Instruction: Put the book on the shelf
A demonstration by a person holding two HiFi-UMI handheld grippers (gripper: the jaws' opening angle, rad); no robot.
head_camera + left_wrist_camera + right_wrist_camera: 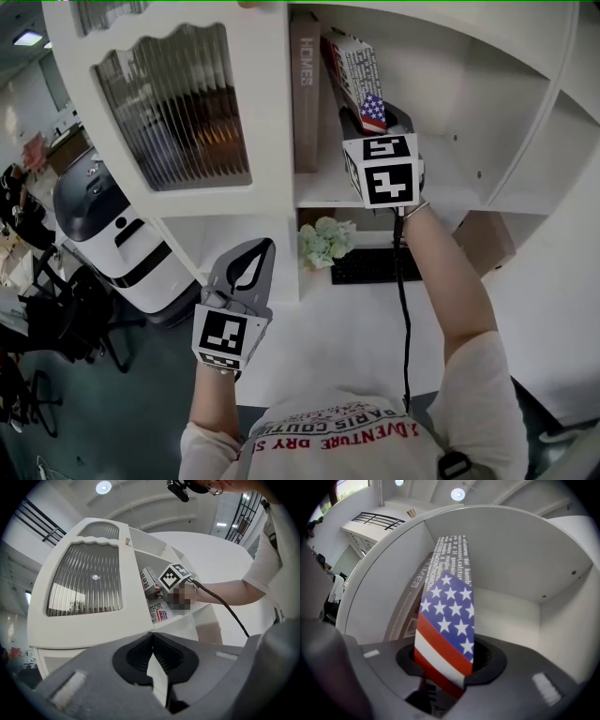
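Observation:
The book has a stars-and-stripes spine and white covers with print. It stands tilted inside the open shelf compartment, its top leaning toward a brown book. My right gripper is shut on the flag book's lower end, and in the right gripper view the spine rises from between the jaws of the right gripper. My left gripper hangs lower, outside the cabinet, shut and empty. The left gripper view shows the left gripper aimed at the cabinet, where the book is visible.
A ribbed glass door closes the cabinet's left half. Below the shelf sit a pale flower bunch and a black keyboard on a white desk. A cardboard box is at the right. A white machine and dark chairs stand at the left.

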